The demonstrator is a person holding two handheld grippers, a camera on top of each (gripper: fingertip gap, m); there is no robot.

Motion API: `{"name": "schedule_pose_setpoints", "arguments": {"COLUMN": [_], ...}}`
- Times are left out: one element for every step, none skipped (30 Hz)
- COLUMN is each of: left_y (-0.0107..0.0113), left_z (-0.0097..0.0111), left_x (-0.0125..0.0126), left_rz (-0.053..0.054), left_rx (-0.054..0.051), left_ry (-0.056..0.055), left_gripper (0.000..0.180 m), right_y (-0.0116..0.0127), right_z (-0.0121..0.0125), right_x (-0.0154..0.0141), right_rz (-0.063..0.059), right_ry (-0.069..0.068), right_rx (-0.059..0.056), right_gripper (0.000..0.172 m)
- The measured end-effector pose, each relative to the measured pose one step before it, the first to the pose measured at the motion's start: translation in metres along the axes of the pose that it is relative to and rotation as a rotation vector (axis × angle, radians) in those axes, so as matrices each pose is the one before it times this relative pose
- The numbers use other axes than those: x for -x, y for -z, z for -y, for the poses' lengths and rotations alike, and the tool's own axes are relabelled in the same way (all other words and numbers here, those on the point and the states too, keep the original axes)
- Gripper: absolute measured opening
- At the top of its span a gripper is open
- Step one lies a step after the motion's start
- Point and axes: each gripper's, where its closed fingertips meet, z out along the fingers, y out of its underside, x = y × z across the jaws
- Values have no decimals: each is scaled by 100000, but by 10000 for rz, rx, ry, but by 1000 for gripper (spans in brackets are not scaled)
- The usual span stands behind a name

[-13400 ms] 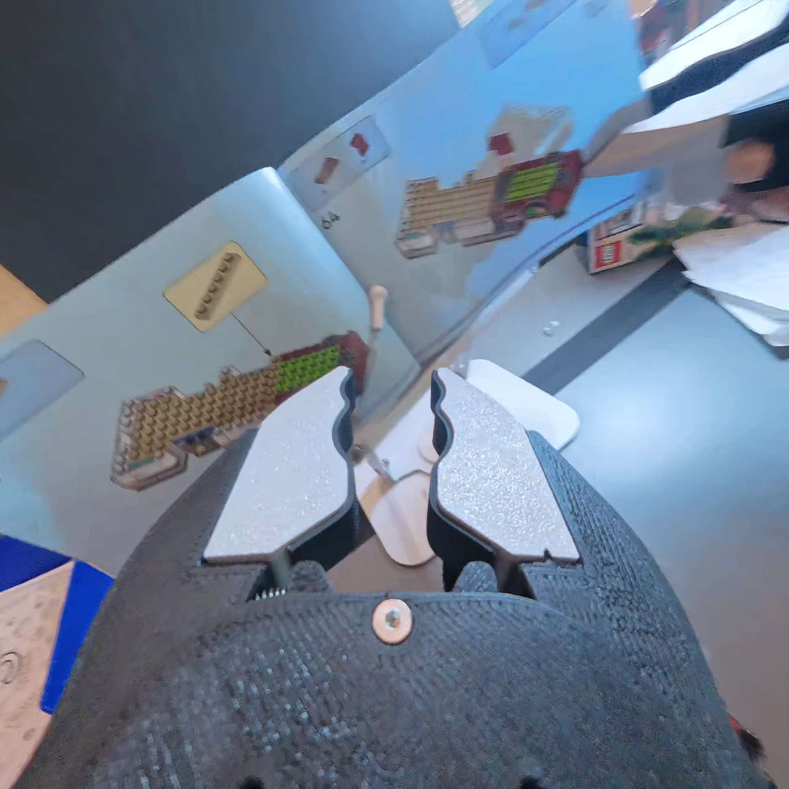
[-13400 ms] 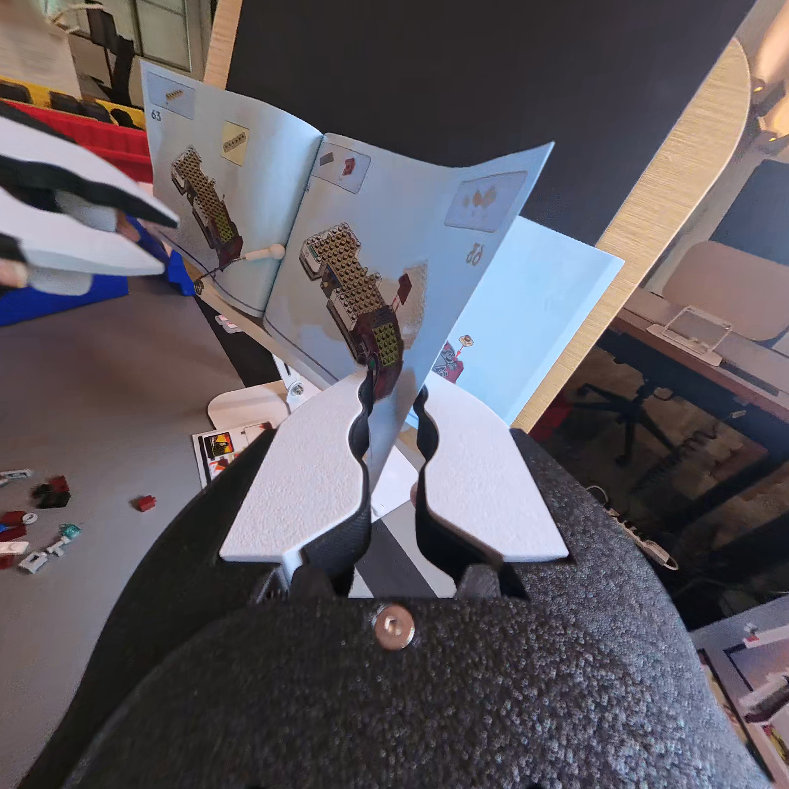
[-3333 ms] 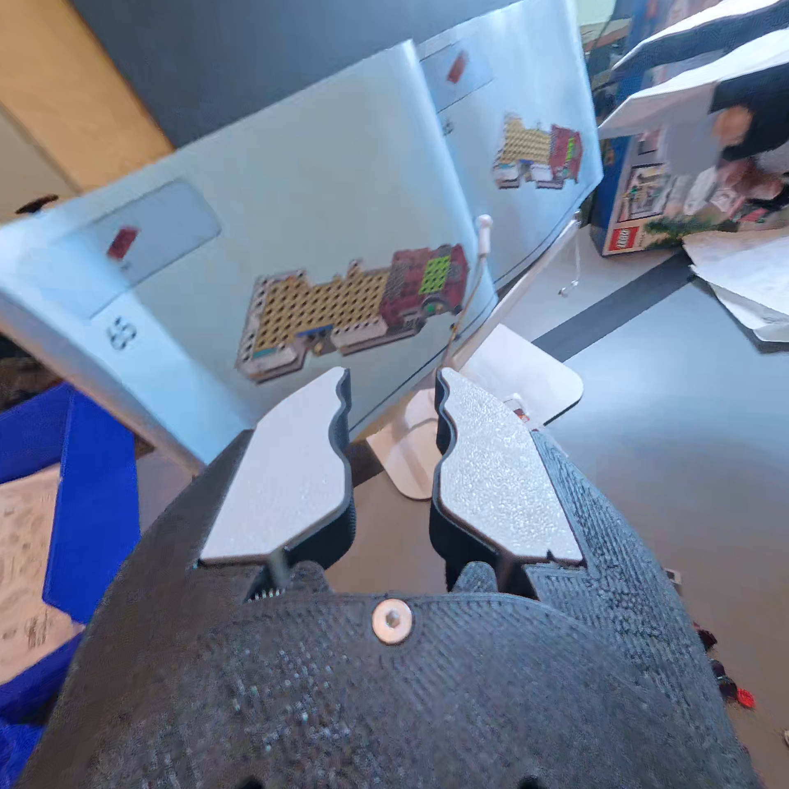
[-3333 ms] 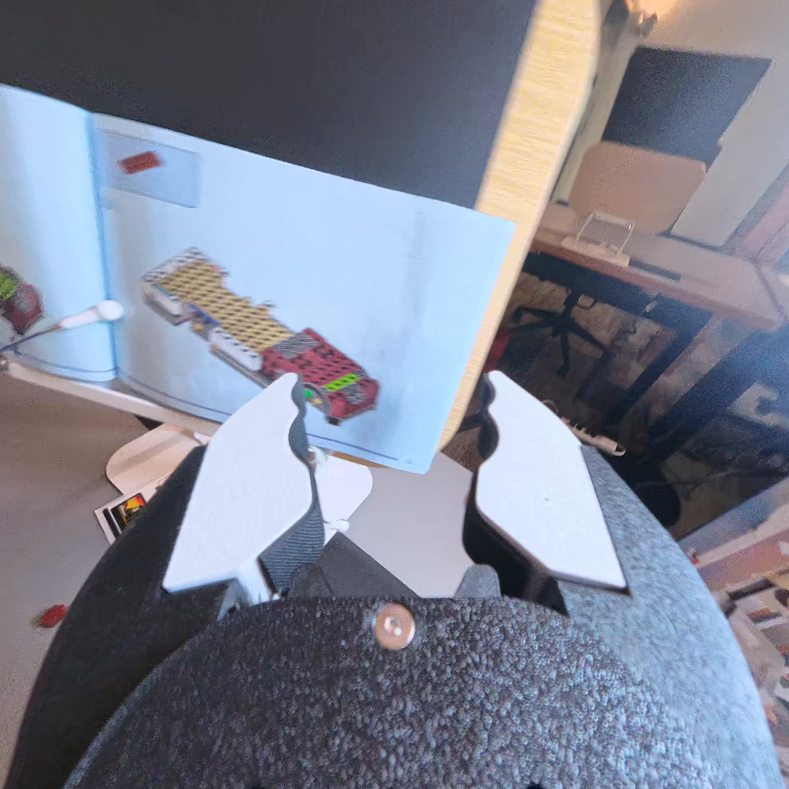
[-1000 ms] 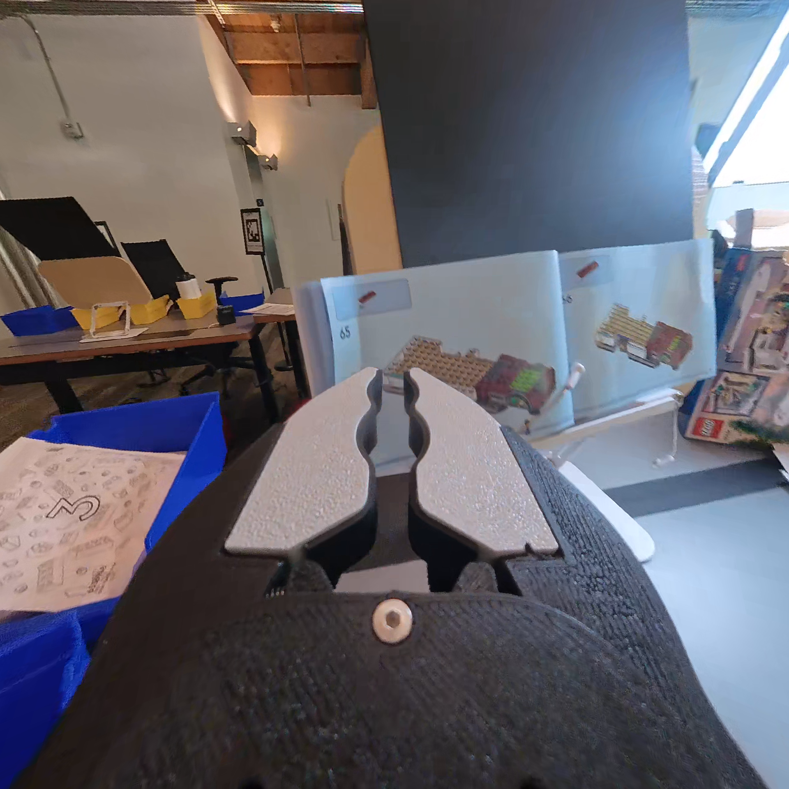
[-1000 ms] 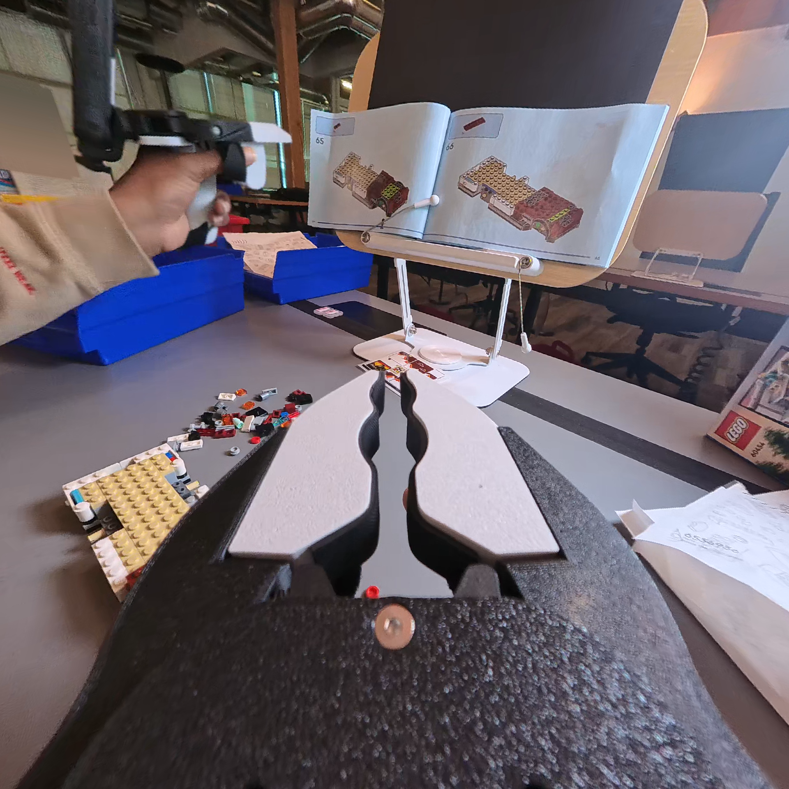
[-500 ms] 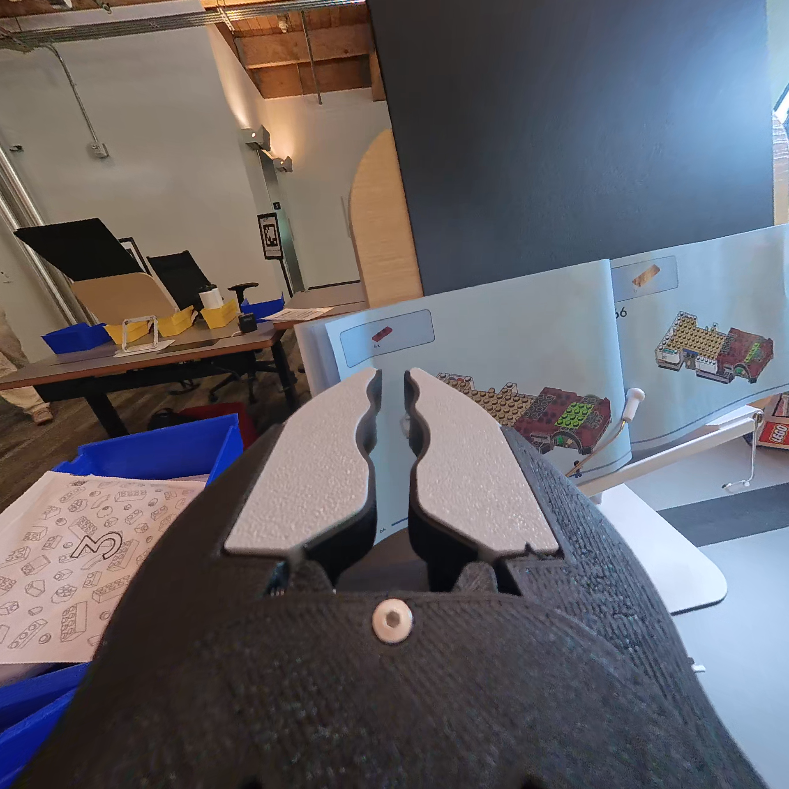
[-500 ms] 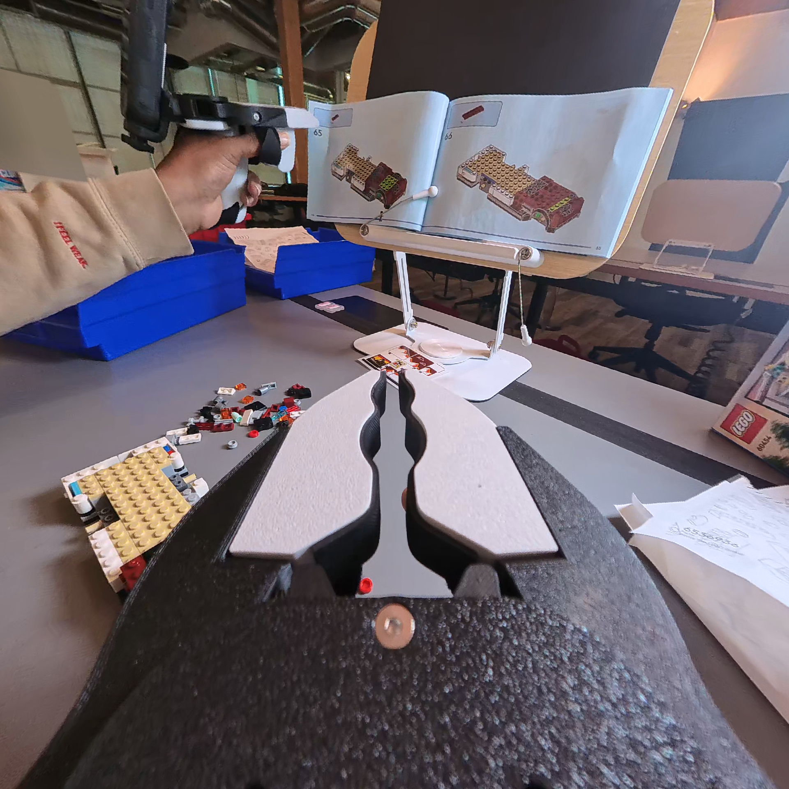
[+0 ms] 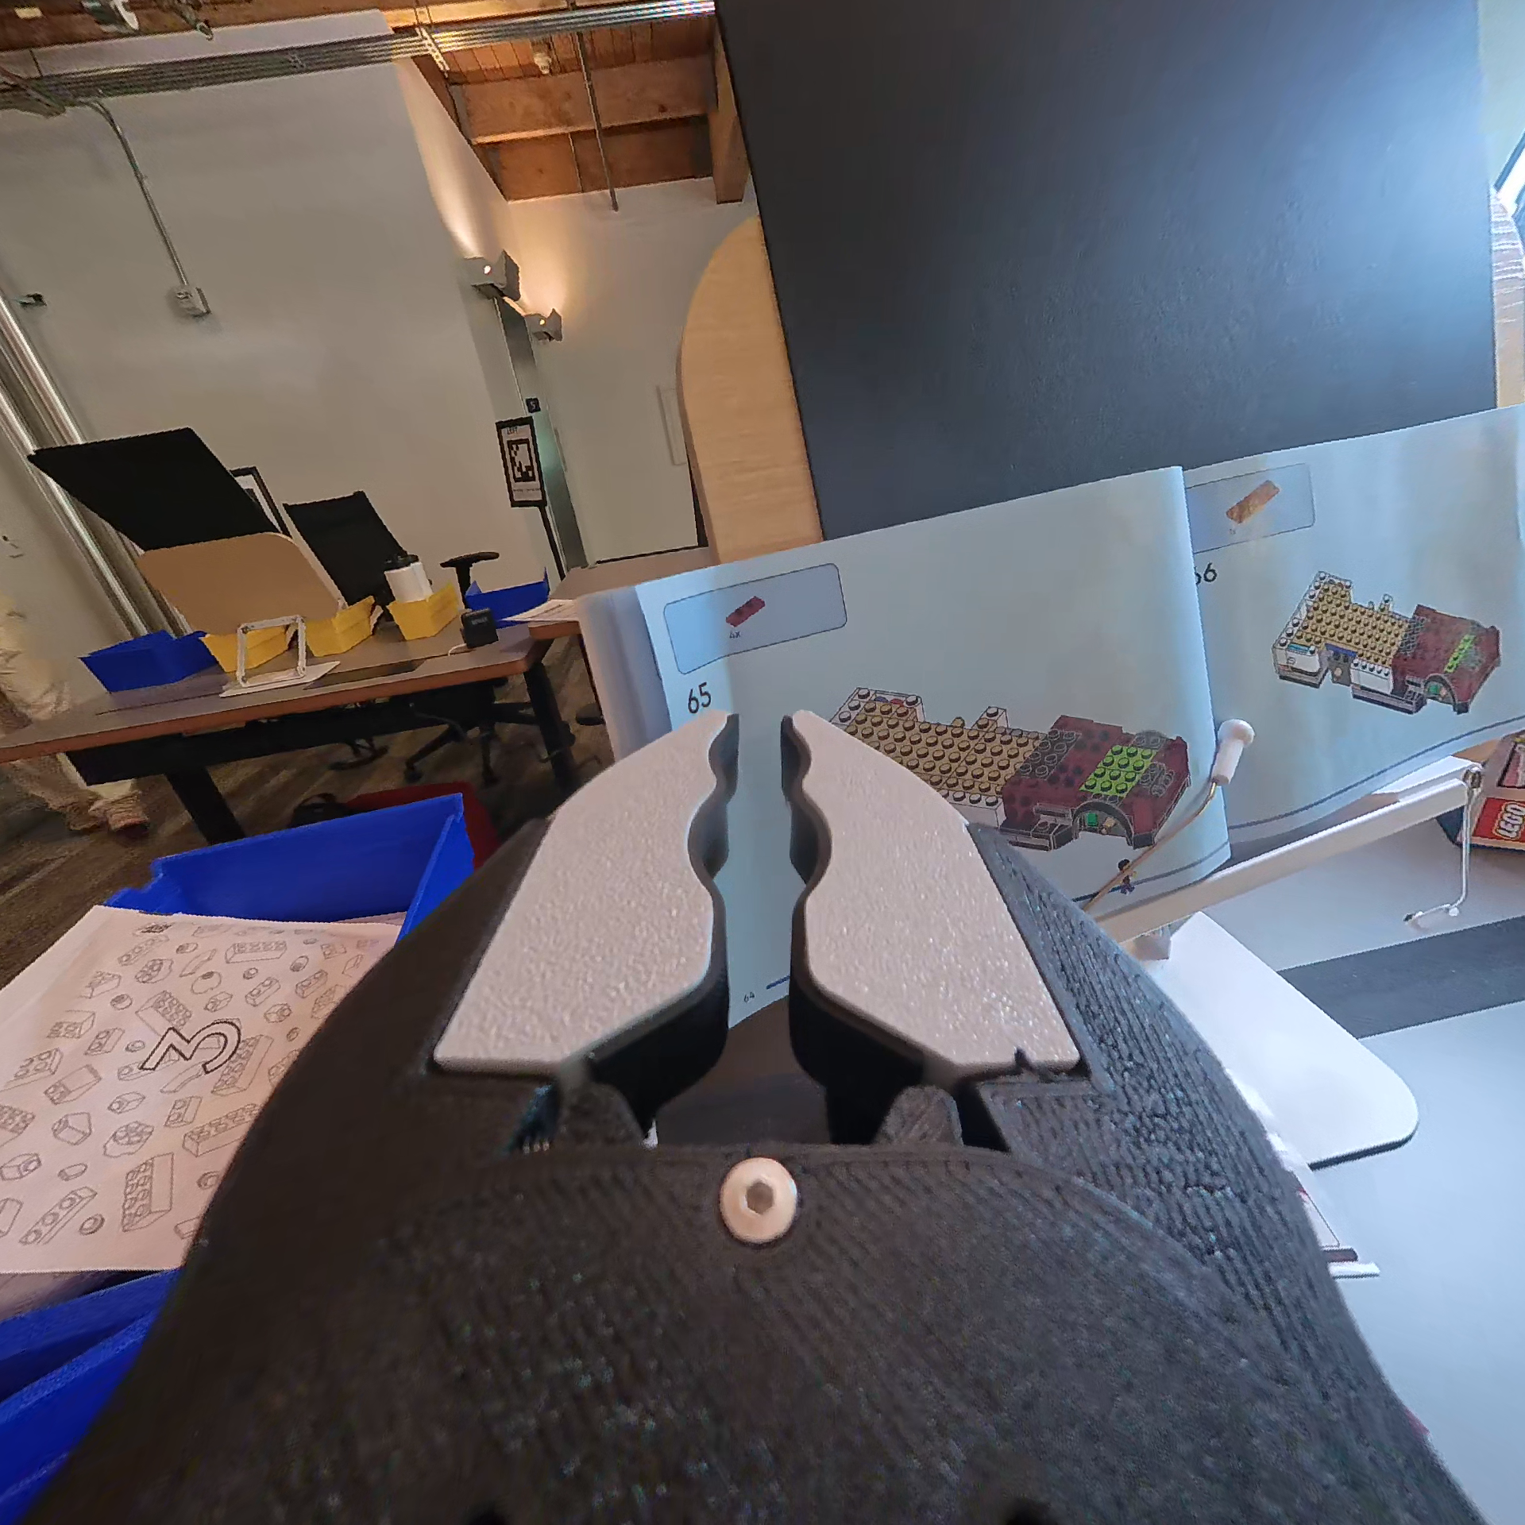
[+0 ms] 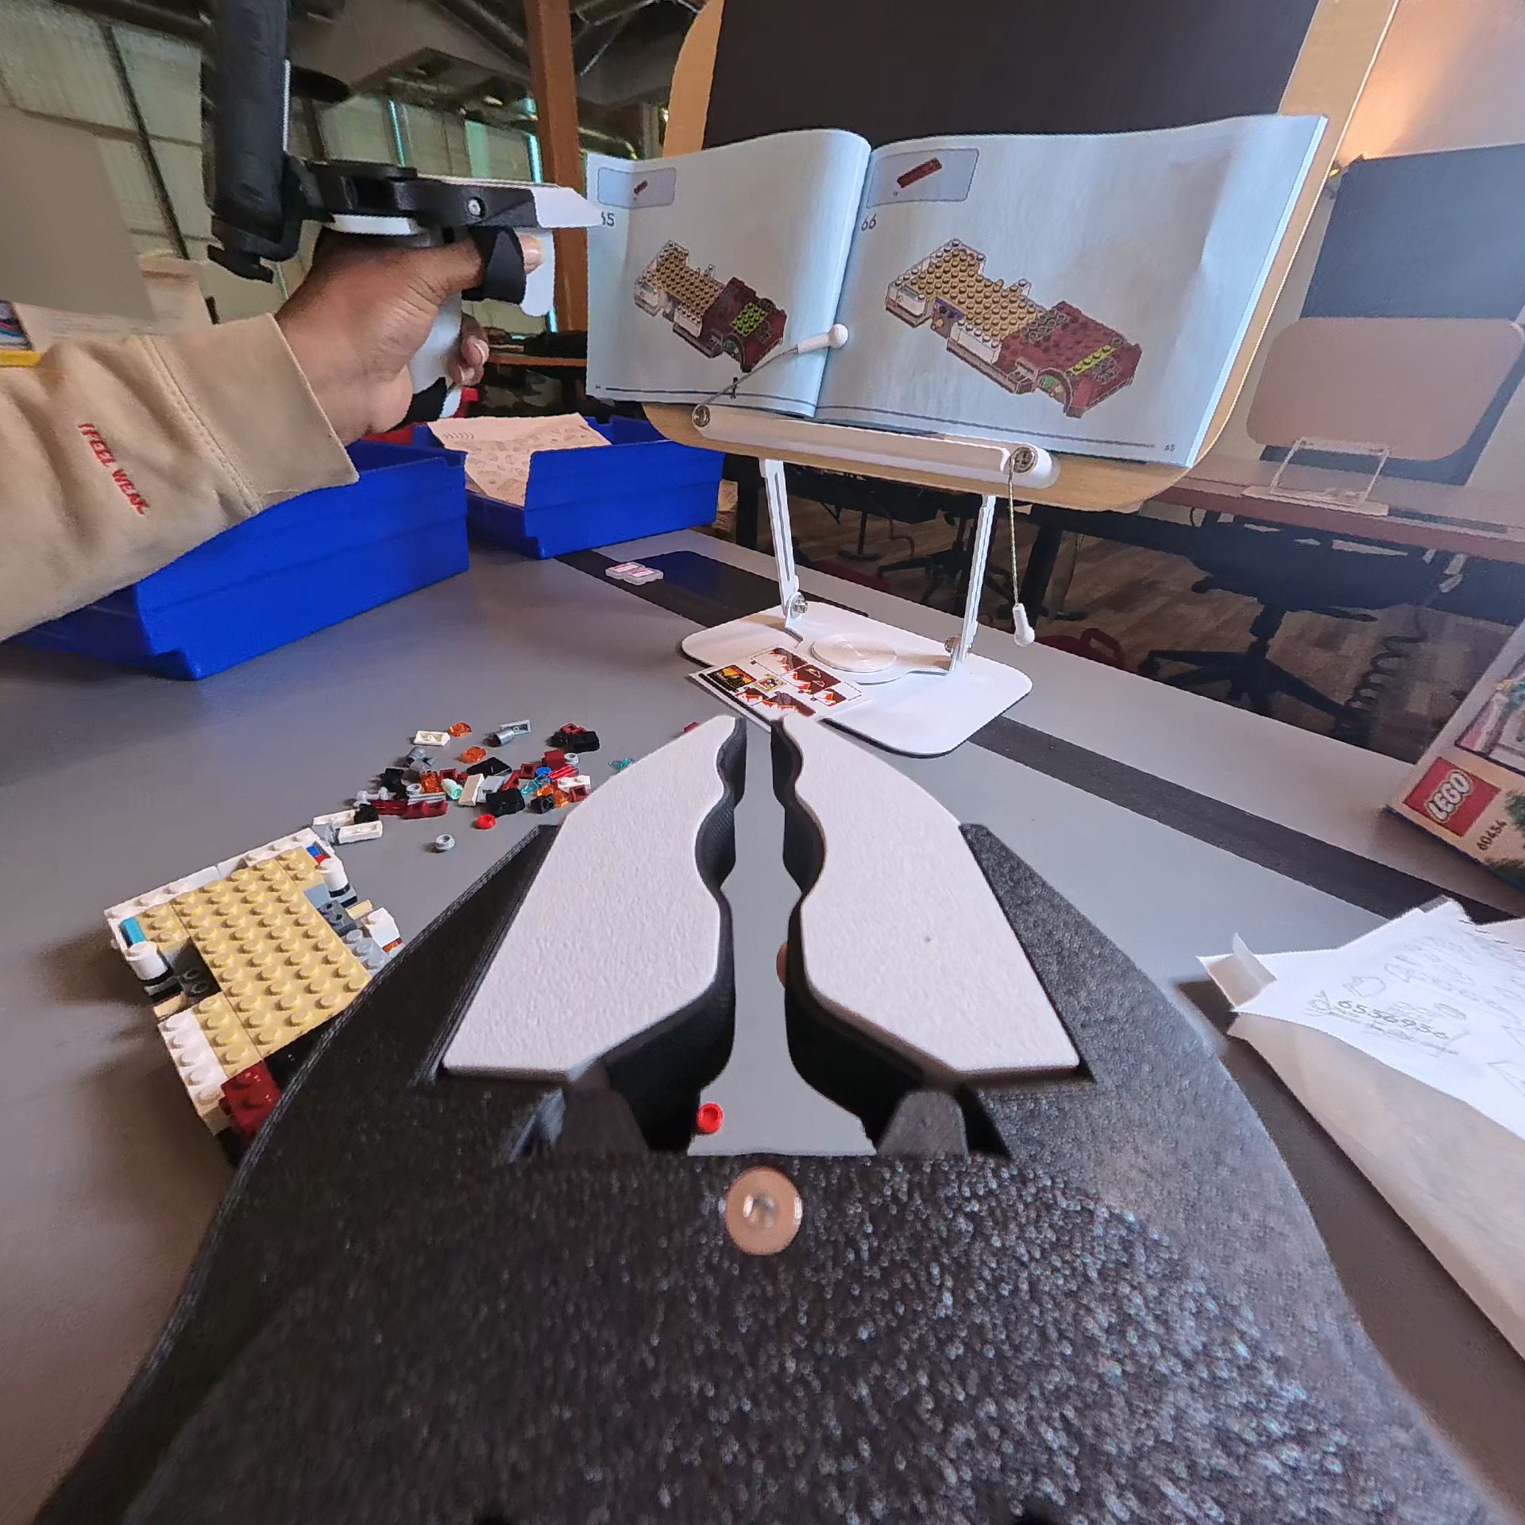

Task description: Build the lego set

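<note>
My left gripper (image 9: 759, 722) is in the air in front of the left page of an open pale-blue instruction booklet (image 9: 990, 644). Its fingers stand almost together with only a thin slit and nothing between them. In the right wrist view a hand holds it up beside the booklet's left edge (image 10: 569, 202). My right gripper (image 10: 757, 722) hovers low over the grey table (image 10: 1114, 825). Its fingers are likewise nearly together and nothing is between them. A partly built tan, white and dark-red brick model (image 10: 247, 932) lies to its left. Beyond it is a scatter of small loose pieces (image 10: 487, 784).
The booklet (image 10: 1031, 247) rests on a white stand (image 10: 932, 693) with a sticker sheet (image 10: 780, 681) on its base. Blue bins (image 10: 272, 569) sit at the far left, one holding a printed paper bag (image 9: 124, 1073). A toy box (image 10: 1469, 792) and white paper (image 10: 1403, 1031) lie at the right. The grippers' ends are close to 40 cm from one another.
Both grippers have closed and drawn back from the booklet pages since a few seconds ago. Over the last second the left gripper moved closer to the left page; the right barely moved.
</note>
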Motion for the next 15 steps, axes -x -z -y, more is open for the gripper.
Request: {"name": "schedule_pose_setpoints", "arguments": {"left_y": [22,3,18,15,0,17,-2,-13,-27,-32,-45,-49,-69,-61,-59], "left_z": [-6,-17,-15,8,4,32,23,0,-2,-16,-5,10,-13,11,15], "left_x": [21,9,24,15,23,30,-19,-57,-36,-56,-38,-38,-54,-25,-25], "left_rz": [5,-11,-1,-6,1,8,-7,-15,-2,-4,4,2,-14,7,4], "left_rx": [-15,3,-5,-7,2,-17,-16,-5,-12,-8,-10,-15,-1,-18,-13], "left_ry": [-25,-7,2,11,14,3,0,8,1,-4,1,-2,6,4,0], "left_gripper": [10,10,10,10,10,9,9,9,9,9,9,9,9,9,8], "right_y": [-35,-8,-17,-7,14,14,17,14,10,8,7,14,1,7,9], "right_z": [-74,-41,-19,-11,12,26,30,23,10,1,12,13,20,12,-2], "right_x": [-6,4,0,-16,-22,-29,-28,-34,-28,-39,-21,-12,-20,-24,-19], "right_rz": [-4,4,0,-12,-17,-19,-21,-23,-15,-18,-17,-11,-12,-10,-6], "right_ry": [-12,1,7,11,13,10,4,-2,-5,-7,1,10,16,16,7], "right_rx": [18,8,7,1,-9,-19,-15,-10,-9,-1,-9,-9,-7,-9,1], "right_gripper": [6,6,6,6,6,6,6,6,6,6,6,6,6,6,6]}}
